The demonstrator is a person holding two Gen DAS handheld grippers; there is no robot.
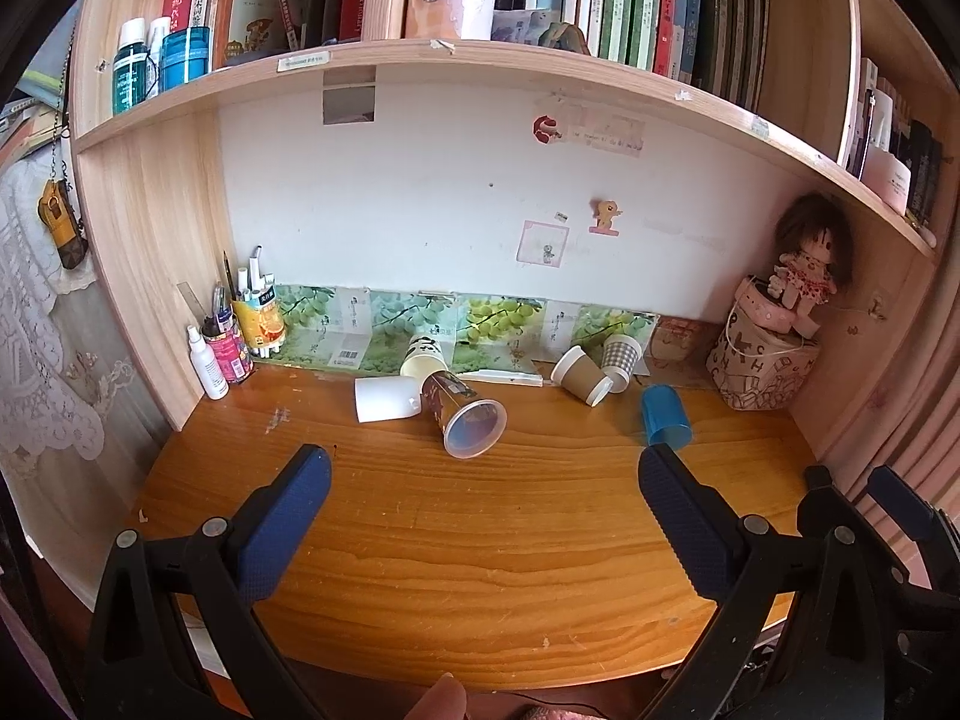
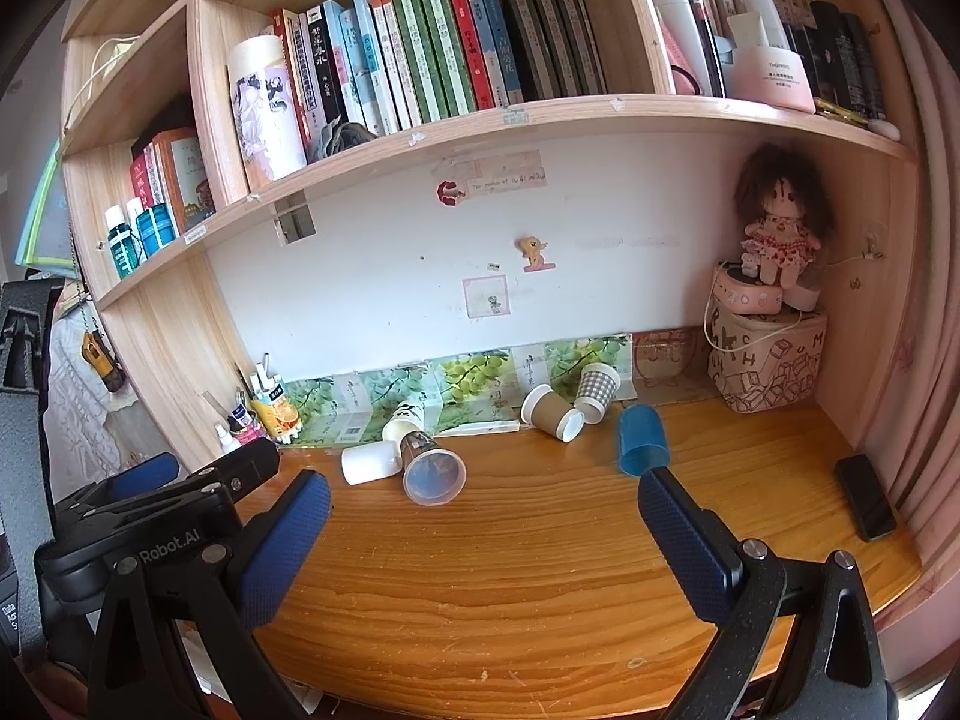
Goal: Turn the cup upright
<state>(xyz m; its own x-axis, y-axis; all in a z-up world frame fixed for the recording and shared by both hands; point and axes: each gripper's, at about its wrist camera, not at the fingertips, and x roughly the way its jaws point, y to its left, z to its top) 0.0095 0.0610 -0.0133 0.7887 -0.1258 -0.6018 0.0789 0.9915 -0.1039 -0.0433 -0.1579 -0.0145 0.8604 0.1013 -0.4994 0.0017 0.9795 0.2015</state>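
Several cups lie tipped or upside down at the back of the wooden desk [image 1: 480, 540]. A white cup [image 1: 385, 399] lies on its side beside a clear printed cup [image 1: 462, 414] whose mouth faces me. A cream cup [image 1: 422, 356] lies behind them. A brown paper cup [image 1: 581, 375] lies on its side against a checked cup [image 1: 619, 360]. A blue cup [image 1: 663, 414] stands upside down at the right. My left gripper [image 1: 485, 483] is open and empty, short of the cups. My right gripper [image 2: 485, 507] is open and empty, with the blue cup [image 2: 642, 441] near its right fingertip [image 2: 660, 495].
Pen holders [image 1: 258, 318] and a spray bottle [image 1: 207, 363] stand in the back left corner. A printed bag with a doll [image 1: 762, 360] fills the back right corner. A black phone [image 2: 867, 498] lies at the desk's right edge. A bookshelf [image 1: 480, 60] overhangs the desk.
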